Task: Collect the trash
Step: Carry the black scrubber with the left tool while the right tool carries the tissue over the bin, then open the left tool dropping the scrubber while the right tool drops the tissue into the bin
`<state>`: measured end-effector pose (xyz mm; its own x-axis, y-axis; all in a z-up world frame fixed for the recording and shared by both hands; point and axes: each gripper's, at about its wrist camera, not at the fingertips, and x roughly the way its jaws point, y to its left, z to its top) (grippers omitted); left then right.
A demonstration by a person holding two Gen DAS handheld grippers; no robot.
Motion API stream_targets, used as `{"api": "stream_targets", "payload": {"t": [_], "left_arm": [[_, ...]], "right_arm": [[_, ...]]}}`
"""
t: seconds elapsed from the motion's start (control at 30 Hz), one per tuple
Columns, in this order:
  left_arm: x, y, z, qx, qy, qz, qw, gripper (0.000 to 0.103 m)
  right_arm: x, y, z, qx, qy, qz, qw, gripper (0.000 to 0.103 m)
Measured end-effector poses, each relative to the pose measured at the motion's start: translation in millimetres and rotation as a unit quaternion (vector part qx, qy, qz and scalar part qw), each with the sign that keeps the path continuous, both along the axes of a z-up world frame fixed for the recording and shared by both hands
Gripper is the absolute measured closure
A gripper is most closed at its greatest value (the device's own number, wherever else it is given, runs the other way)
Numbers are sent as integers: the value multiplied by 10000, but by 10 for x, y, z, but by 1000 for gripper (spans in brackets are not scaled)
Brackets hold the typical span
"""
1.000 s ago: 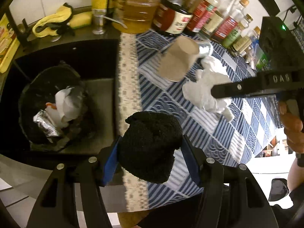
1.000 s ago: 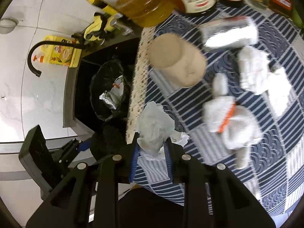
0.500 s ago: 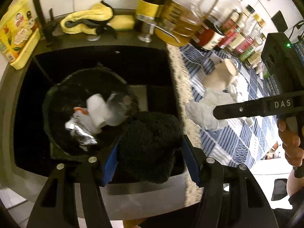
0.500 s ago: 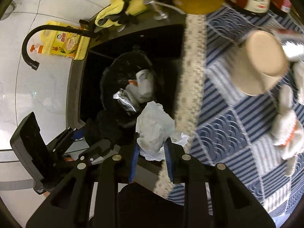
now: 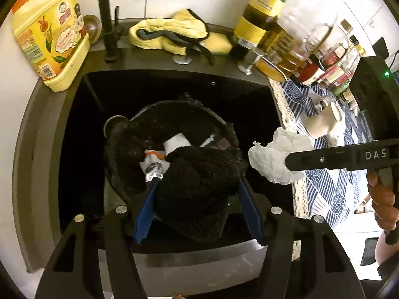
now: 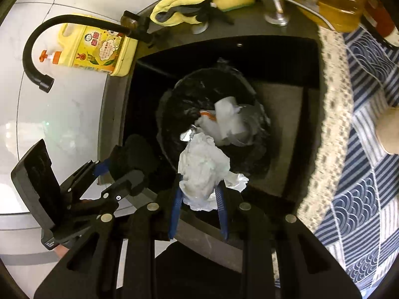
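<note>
Over bin (image 5: 124,134): left gripper (image 5: 197,196) clamps black sponge (image 5: 197,189); right gripper (image 6: 199,194) ("DAS" printed) pinches tissue (image 6: 203,169).

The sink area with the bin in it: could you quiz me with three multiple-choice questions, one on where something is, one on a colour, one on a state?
1. Where does the black-lined trash bin stand?
A. inside the dark sink
B. on the blue patterned tablecloth
C. on the white floor

2. What colour is the fuzzy wad held in the left gripper?
A. white
B. yellow
C. black

3. What is the right gripper doing?
A. hanging open with nothing in it
B. shut on a crumpled white tissue
C. shut on the paper cup

Answers: 1 A, the sink walls surround the bin; 2 C, the wad is black between the blue pads; 3 B, the tissue is pinched between its fingers, while the cup lies on the tablecloth.
</note>
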<state>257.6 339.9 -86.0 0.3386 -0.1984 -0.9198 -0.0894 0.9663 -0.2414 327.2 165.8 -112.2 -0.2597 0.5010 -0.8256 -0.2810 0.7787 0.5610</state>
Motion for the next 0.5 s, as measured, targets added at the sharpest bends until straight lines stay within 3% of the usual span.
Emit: {"api": "stream_targets", "payload": {"t": [0.5], "left_arm": [[364, 537, -218, -264, 59, 70, 9996, 41]], "right_arm": [[140, 550, -262, -179, 344, -23, 9992, 72]]}}
